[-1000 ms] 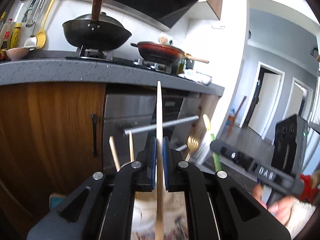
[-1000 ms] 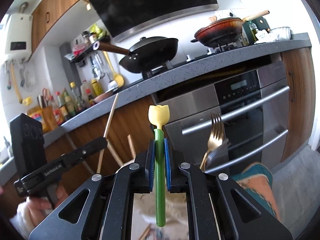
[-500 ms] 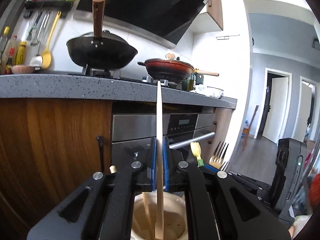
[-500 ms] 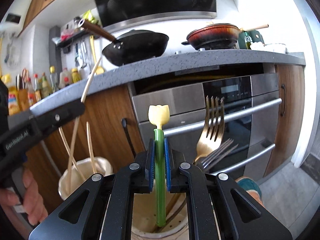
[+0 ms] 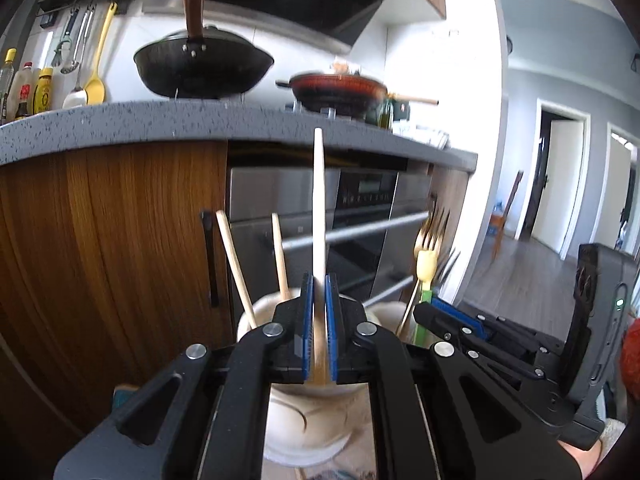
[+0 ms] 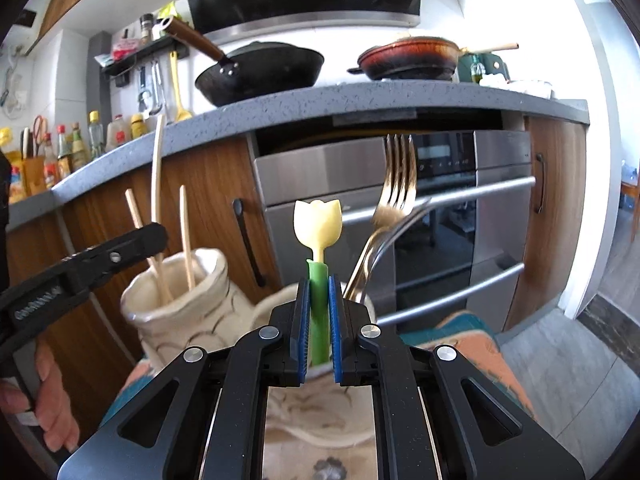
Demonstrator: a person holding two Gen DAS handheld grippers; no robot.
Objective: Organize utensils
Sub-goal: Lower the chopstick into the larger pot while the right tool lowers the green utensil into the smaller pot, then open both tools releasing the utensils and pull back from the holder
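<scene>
My left gripper (image 5: pixel 319 300) is shut on a pale wooden chopstick (image 5: pixel 319 200) that stands upright, its lower end inside a cream ceramic jar (image 5: pixel 304 432). Two more chopsticks (image 5: pixel 236 268) lean in that jar. My right gripper (image 6: pixel 319 312) is shut on a green utensil with a yellow tulip-shaped end (image 6: pixel 318 224), lowered into a second cream jar (image 6: pixel 320 420). A gold fork (image 6: pixel 394 188) and a silver fork stand in that second jar. The left jar (image 6: pixel 180 312) and left gripper (image 6: pixel 156 236) show in the right wrist view.
Both jars stand on a patterned cloth (image 6: pixel 476 348) in front of a wooden cabinet (image 5: pixel 112 248) and a steel oven (image 6: pixel 440 216). A grey counter (image 6: pixel 360 100) above carries a black wok (image 6: pixel 260 72) and a red pan (image 6: pixel 408 60). Bottles (image 6: pixel 60 148) stand at the left.
Both grippers have come down toward the jars. The chopstick and the green utensil now sit deeper in their jars, and the jars look larger and closer.
</scene>
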